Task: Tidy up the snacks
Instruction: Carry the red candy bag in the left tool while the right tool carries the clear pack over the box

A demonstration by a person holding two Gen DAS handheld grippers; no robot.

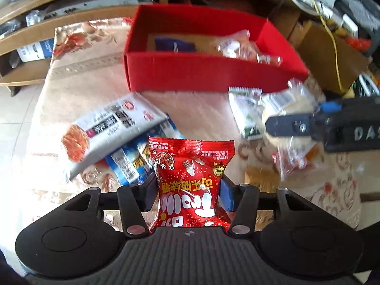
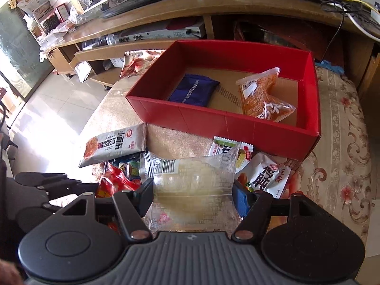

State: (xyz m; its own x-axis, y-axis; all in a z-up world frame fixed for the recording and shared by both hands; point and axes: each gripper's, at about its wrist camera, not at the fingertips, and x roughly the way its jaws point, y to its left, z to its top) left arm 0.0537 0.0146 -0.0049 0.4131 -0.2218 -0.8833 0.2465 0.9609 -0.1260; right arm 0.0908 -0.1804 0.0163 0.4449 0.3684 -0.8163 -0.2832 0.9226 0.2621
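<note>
My left gripper [image 1: 187, 191] is shut on a red candy bag [image 1: 190, 180], which stands upright between its pads above the patterned cloth. My right gripper [image 2: 192, 198] is shut on a clear-wrapped pale bun packet [image 2: 192, 182]. From the left wrist view that gripper [image 1: 299, 118] shows at the right edge, holding the bun packet [image 1: 285, 109]. Behind both stands an open red box [image 2: 213, 118] with a dark blue packet [image 2: 193, 90] and an orange snack bag [image 2: 263, 97] inside. The red box [image 1: 201, 73] sits straight ahead of the left gripper.
Loose snacks lie on the cloth in front of the box: a grey-white packet [image 1: 106, 128], blue packets [image 1: 133, 159], a green-white packet [image 2: 223, 147] and a white bag with red characters [image 2: 266, 173]. A wooden shelf unit [image 2: 147, 47] runs behind; tiled floor [image 2: 47, 99] lies left.
</note>
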